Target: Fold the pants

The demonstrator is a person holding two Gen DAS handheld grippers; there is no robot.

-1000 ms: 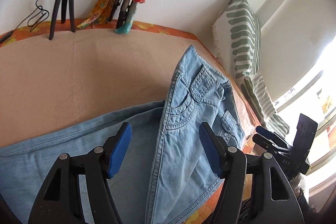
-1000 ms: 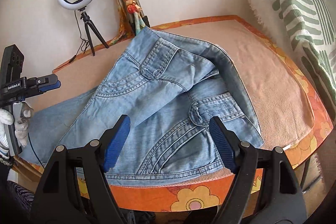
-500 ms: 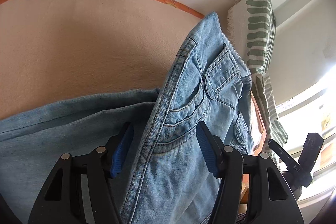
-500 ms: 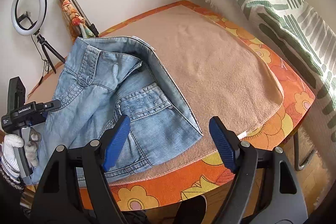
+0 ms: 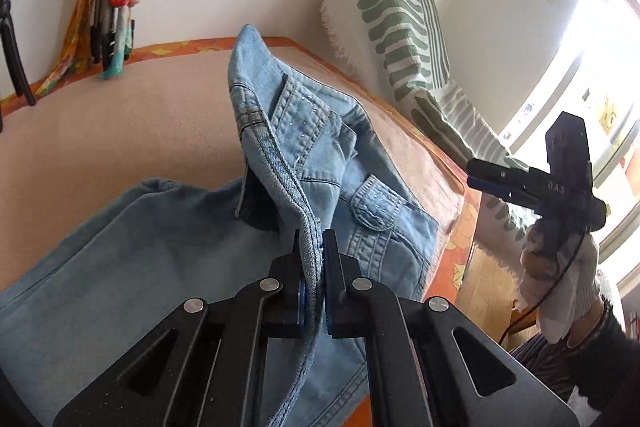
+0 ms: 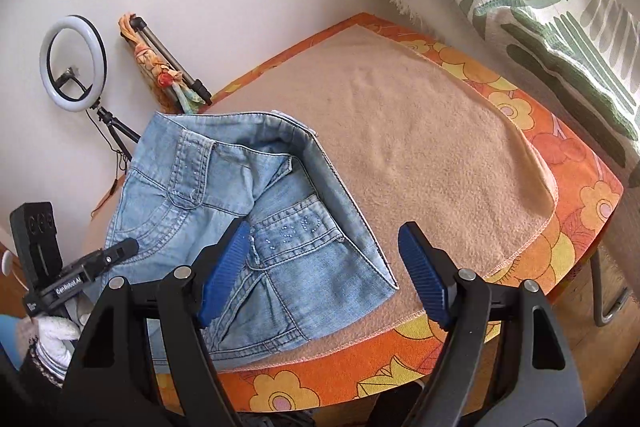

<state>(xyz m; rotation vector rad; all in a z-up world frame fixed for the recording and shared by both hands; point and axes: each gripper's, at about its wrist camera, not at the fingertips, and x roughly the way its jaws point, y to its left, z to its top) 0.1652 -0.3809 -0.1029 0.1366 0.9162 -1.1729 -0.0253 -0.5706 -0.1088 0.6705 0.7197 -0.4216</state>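
In the left wrist view, the black left gripper with blue pads [image 5: 311,247] had closed from the wide stance of a second before and now pinched a raised seam fold of the light blue denim pants [image 5: 168,247], the cloth standing up between its pads where earlier it had lain flat beneath open jaws. The right gripper of the same black and blue make [image 6: 324,267] kept its jaws wide apart with nothing pressed between them; since the earlier frame its view had swung right, so the pants [image 6: 224,187] sat toward its left jaw, and the near right corner of the waistband lay in the gap just above the peach fleece blanket [image 6: 420,155]. The pants lay on that blanket over the orange flowered tablecloth [image 6: 580,203], their waist end at the near right part of the table and the legs running away to the left, so the long axis ran left to right. From the pinch the fold rose as a ridge toward the far side, the waistband tip pointing up and away. A hand in a white glove [image 5: 560,267] held the right gripper [image 5: 496,179] off the table's right edge. Farther off stood a green and white striped cushion [image 5: 392,27], a white ring light on a black tripod [image 6: 74,63], and an orange scarf tied round tripod legs [image 6: 160,75] against the wall.
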